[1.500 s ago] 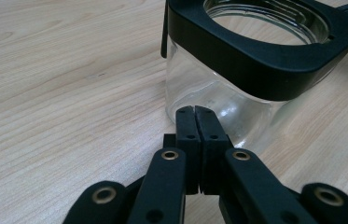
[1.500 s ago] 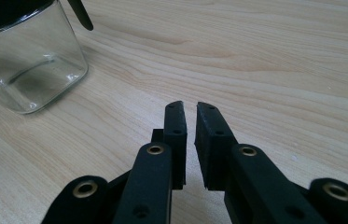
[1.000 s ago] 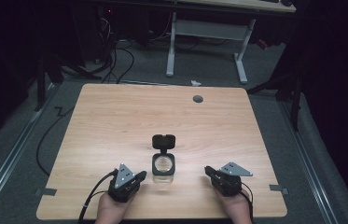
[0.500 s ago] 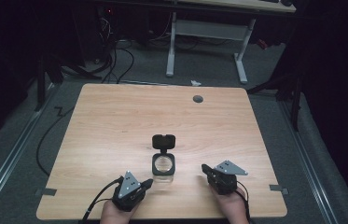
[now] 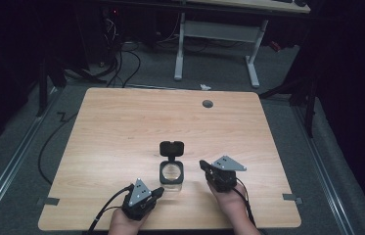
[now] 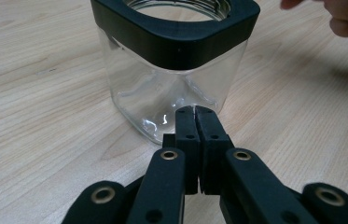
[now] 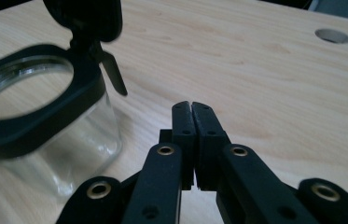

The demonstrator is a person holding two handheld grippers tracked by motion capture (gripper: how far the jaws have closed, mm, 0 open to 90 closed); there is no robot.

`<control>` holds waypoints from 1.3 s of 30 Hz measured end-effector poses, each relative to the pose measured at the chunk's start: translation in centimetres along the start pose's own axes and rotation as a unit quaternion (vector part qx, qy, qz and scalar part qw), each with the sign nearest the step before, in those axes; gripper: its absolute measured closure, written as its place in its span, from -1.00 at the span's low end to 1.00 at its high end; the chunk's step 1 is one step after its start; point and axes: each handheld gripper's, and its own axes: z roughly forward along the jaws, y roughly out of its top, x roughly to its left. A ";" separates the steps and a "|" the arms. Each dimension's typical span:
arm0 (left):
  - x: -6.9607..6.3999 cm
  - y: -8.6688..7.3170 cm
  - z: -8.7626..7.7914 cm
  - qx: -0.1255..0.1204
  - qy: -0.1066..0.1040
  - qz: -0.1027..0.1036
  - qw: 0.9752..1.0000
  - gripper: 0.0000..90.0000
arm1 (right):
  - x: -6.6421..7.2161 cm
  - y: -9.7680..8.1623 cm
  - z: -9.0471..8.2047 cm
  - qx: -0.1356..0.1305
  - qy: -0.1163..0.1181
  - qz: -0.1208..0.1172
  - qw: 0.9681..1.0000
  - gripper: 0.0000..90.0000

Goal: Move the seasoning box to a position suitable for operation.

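High view, clear jar (image 5: 171,172), black lid (image 5: 171,148) open

Black fingers (image 6: 195,135), brass rivets, grey three-cornered top plates, trailing cables

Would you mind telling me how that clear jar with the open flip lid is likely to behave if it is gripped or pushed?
The jar looks rigid, with smooth clear walls, so jaws may slip on them. It appears empty, so it is probably light and would slide on the table when pushed. Its squarish body should not roll, though the raised lid could tip it backward.
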 end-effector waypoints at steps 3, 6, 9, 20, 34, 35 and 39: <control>0.1 0.2 0.2 0.000 0.003 -0.004 1.000 0.97 | 0.3 0.7 0.6 -0.005 0.002 -0.002 1.000 0.97; 0.2 0.2 0.3 -0.001 0.003 -0.005 1.000 0.97 | 0.4 1.2 1.0 -0.009 0.002 0.000 1.000 0.97; 0.2 0.1 0.3 0.000 0.001 -0.005 1.000 0.96 | 0.3 1.8 1.3 -0.016 0.003 0.005 1.000 0.97; 0.2 -0.1 0.5 0.002 -0.002 -0.003 1.000 0.94 | 0.3 5.1 2.6 -0.038 0.004 0.002 0.999 0.97; 0.1 -0.2 0.6 0.003 -0.003 0.000 1.000 0.94 | 0.7 6.5 4.0 -0.041 0.015 0.000 0.999 0.99; 0.1 -0.2 0.6 0.003 -0.003 0.000 1.000 0.95 | 0.7 6.5 4.1 -0.041 0.015 0.000 0.999 0.99; 0.1 -0.2 0.5 0.003 -0.003 -0.001 1.000 0.95 | 0.9 6.5 4.2 -0.042 0.018 -0.001 0.999 0.99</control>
